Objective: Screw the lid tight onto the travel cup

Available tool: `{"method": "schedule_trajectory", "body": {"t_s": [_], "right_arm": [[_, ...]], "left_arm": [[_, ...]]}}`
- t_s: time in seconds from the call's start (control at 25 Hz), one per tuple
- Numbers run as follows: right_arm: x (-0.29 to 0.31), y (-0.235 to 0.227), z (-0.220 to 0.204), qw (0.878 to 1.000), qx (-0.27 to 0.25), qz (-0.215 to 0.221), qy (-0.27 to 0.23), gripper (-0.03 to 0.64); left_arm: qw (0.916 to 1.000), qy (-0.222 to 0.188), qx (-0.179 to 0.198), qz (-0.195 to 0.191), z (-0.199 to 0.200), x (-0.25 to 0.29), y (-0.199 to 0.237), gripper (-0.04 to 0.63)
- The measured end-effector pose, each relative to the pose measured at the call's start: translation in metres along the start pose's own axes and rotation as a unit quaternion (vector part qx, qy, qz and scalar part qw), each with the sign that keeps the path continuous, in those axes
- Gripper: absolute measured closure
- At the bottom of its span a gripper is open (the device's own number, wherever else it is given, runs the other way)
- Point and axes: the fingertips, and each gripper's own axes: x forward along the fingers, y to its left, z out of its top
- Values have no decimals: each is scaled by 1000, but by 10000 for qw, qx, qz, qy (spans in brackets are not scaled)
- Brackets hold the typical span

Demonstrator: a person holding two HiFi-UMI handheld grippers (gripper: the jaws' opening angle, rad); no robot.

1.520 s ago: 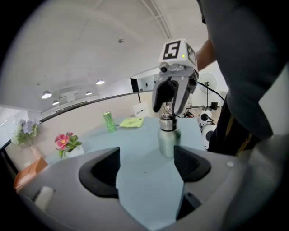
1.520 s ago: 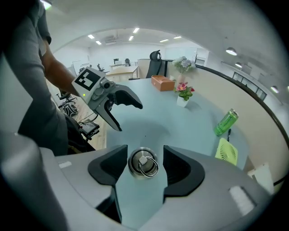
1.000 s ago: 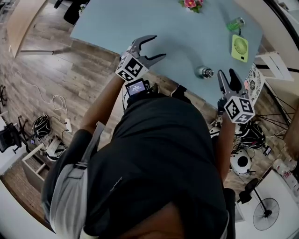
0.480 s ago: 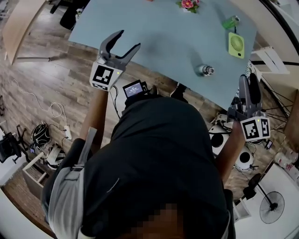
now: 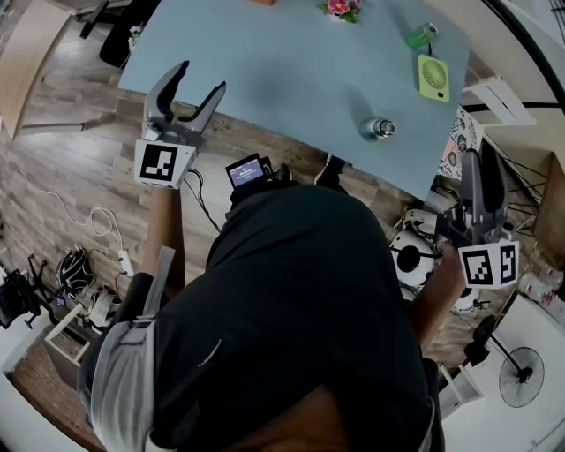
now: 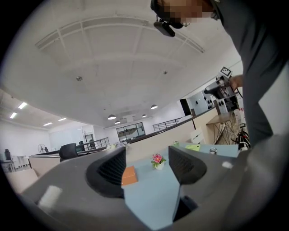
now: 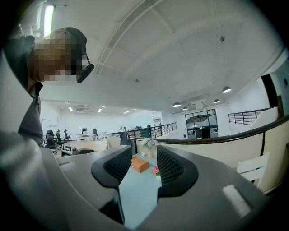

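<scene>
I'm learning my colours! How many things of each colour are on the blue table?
Green: 2, the fan and a small item
Orange: 1, a box
Silver: 1, the travel cup
Pink: 1, the flowers
Total: 5

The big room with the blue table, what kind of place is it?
Most likely an open-plan office. A black office chair stands at the back, round ceiling lamps dot the high white ceiling, and a long pale blue table sits on wood-look flooring.
</scene>
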Motion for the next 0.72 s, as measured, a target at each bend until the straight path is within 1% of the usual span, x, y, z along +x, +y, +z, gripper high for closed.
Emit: {"method": "schedule_trajectory", "body": {"t_s": [0.16,0.36,0.72], "right_arm": [[-5,0,4,9999,-43,-101,24,442],[-13,1,6,9995,-114,-253,125,442],[-21,5,7,9988,-220,-360,250,442]], "left_arm": [[10000,13,-7,75,-1,-6,6,250],[10000,-24,-12,76,-3,-7,7,252],[9996,-249,-119,61,-4,-4,2,253]]}}
